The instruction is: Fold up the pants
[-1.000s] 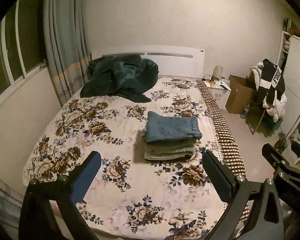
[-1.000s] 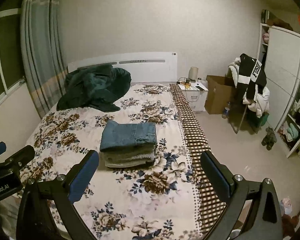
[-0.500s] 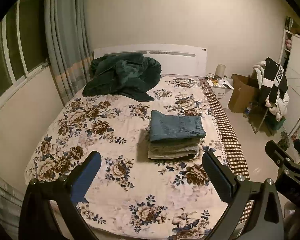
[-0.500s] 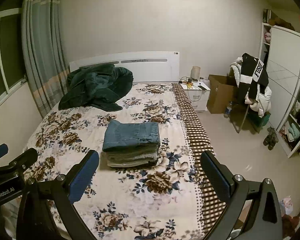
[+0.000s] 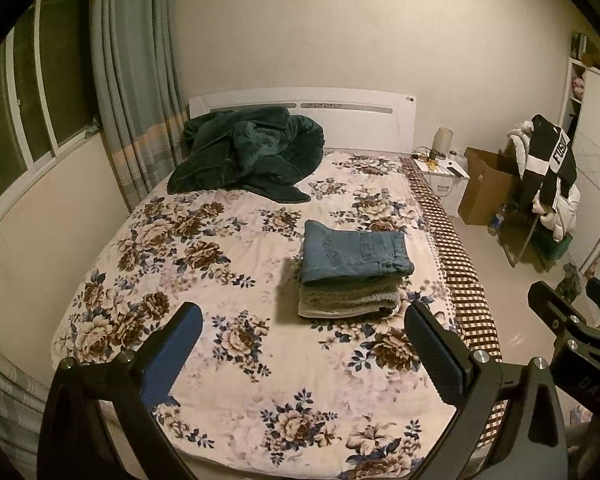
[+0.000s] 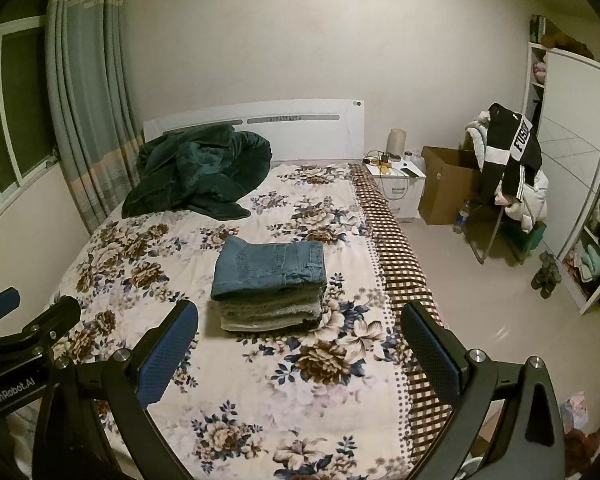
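Observation:
Folded blue jeans (image 5: 354, 255) lie on top of a stack of folded grey and light clothes (image 5: 348, 300) on the floral bedspread (image 5: 220, 280). The stack also shows in the right wrist view, with the jeans (image 6: 270, 268) on top. My left gripper (image 5: 302, 352) is open and empty, held well back from the stack near the foot of the bed. My right gripper (image 6: 298, 350) is open and empty, also back from the stack. The right gripper's body shows at the right edge of the left wrist view (image 5: 572, 336).
A dark green blanket (image 5: 244, 152) is heaped by the white headboard (image 5: 300, 120). A nightstand (image 6: 398, 184), a cardboard box (image 6: 446, 188) and a chair draped with clothes (image 6: 508, 176) stand right of the bed. A wardrobe (image 6: 572, 160) is at far right; window and curtain at left.
Both grippers have drifted slightly, so the bed and stack sit a little further right and lower in both views. Both stay open and empty.

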A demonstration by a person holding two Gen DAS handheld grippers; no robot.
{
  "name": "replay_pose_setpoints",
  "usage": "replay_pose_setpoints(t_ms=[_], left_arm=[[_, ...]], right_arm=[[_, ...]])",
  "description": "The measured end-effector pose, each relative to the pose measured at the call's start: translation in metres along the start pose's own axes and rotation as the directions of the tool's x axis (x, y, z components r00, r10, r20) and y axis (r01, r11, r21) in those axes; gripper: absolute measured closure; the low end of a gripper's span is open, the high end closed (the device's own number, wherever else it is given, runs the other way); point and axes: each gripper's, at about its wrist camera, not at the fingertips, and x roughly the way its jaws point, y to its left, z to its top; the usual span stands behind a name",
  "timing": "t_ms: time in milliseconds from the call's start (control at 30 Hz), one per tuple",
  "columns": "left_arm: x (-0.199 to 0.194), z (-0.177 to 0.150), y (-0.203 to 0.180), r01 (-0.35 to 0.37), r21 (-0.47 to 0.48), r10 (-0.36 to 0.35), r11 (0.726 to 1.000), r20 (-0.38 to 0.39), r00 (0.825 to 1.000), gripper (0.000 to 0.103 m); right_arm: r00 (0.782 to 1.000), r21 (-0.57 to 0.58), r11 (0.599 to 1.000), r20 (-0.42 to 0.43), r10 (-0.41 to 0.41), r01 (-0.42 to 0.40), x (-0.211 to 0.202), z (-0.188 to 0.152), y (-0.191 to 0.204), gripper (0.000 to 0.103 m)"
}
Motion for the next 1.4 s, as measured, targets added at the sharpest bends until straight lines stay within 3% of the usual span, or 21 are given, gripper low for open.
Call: replay_pose_setpoints(t_ms=[1400], left_arm=[[-0.003,0.010,0.005,-0.010,0.011,0.010,1.000,0.005,1.000,0.000]], right_arm=[[1.000,0.005,1.000,0.000,0.010,-0.010,0.001,0.003,0.000,0.000]])
